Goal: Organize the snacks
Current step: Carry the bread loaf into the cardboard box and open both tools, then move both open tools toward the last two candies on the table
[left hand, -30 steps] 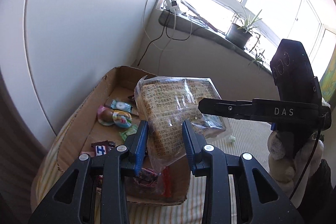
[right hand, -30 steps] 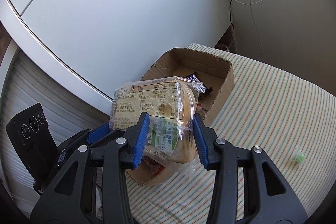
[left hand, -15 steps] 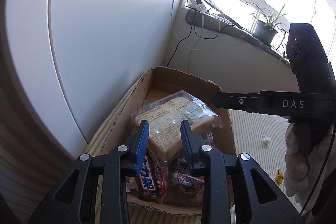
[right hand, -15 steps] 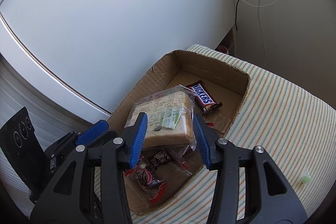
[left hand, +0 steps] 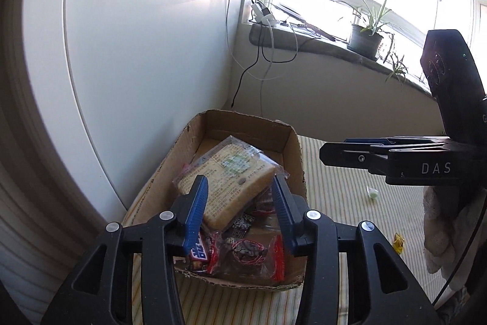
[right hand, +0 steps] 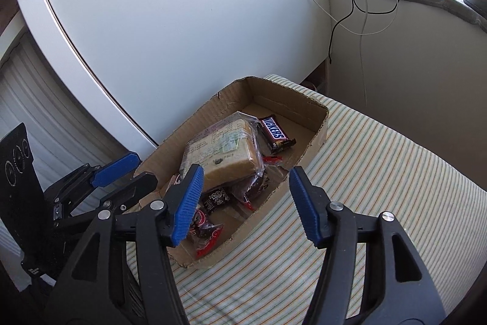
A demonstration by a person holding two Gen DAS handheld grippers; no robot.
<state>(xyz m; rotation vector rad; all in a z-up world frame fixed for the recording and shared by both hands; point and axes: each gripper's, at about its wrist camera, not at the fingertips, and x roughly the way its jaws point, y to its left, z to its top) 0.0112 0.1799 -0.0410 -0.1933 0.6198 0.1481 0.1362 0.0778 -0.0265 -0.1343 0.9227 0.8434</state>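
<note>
So we're holding both grippers over the cardboard box [right hand: 316,124] that's sitting on the striped cloth [right hand: 380,172], right up against the white wall panel [right hand: 182,20]. The bagged bread [right hand: 225,154] is lying inside the box, resting on top of a heap of smaller wrapped snacks [left hand: 243,252], with a Snickers bar [right hand: 275,134] lying just beside it toward the far end. Our left gripper [left hand: 240,212] is opening up right now; the bread shows between its blue pads but they aren't pressing on it. Our right gripper [right hand: 245,204] is spreading too, already fairly wide, jaws clear of the bag and hanging above the box's near edge. Out on the cloth, well apart from the box, a little green candy [left hand: 372,192] and a yellow wrapper [left hand: 398,241] are lying loose. A potted plant [left hand: 365,38] is sitting on the windowsill.
</note>
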